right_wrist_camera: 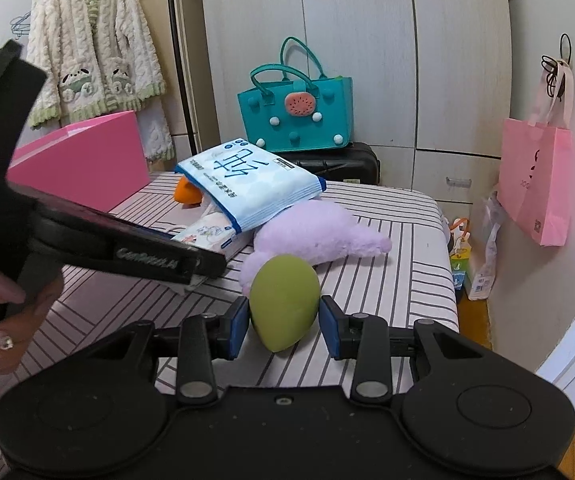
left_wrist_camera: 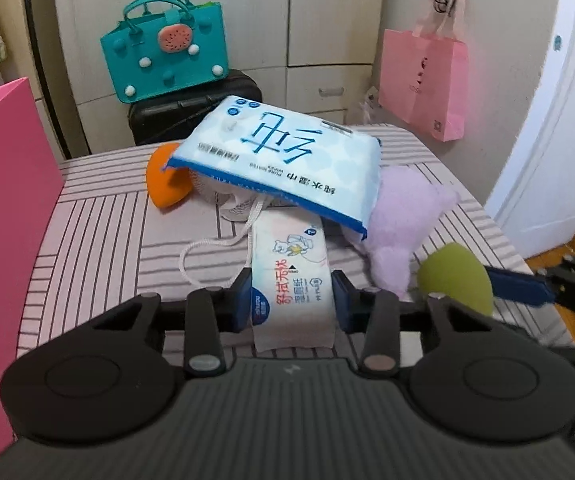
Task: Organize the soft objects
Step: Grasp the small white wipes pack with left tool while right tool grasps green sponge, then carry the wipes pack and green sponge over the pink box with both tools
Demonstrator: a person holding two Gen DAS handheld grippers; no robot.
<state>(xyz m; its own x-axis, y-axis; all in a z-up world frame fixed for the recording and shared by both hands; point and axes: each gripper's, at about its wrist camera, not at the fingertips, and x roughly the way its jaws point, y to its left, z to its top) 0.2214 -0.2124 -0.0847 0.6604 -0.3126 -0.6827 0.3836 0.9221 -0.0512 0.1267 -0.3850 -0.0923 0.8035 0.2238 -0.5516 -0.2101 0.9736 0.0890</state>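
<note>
My left gripper (left_wrist_camera: 292,294) is shut on a small white wet-tissue pack (left_wrist_camera: 291,276) with a bear print, whose far end lies under a large blue-and-white wipes pack (left_wrist_camera: 283,156). My right gripper (right_wrist_camera: 283,320) is shut on a green egg-shaped sponge (right_wrist_camera: 284,300), which also shows in the left wrist view (left_wrist_camera: 453,276). A purple plush toy (right_wrist_camera: 319,232) lies just beyond the sponge, partly under the large pack (right_wrist_camera: 243,178). An orange egg-shaped sponge (left_wrist_camera: 165,182) and a white mesh drawstring bag (left_wrist_camera: 239,204) lie under the large pack's left side.
The objects lie on a pink striped table (left_wrist_camera: 99,232). A pink open box (right_wrist_camera: 83,156) stands at its left edge. Behind are a teal felt bag (right_wrist_camera: 295,116) on a black suitcase (right_wrist_camera: 339,164), a wardrobe, and a pink paper bag (right_wrist_camera: 535,184) hanging at the right.
</note>
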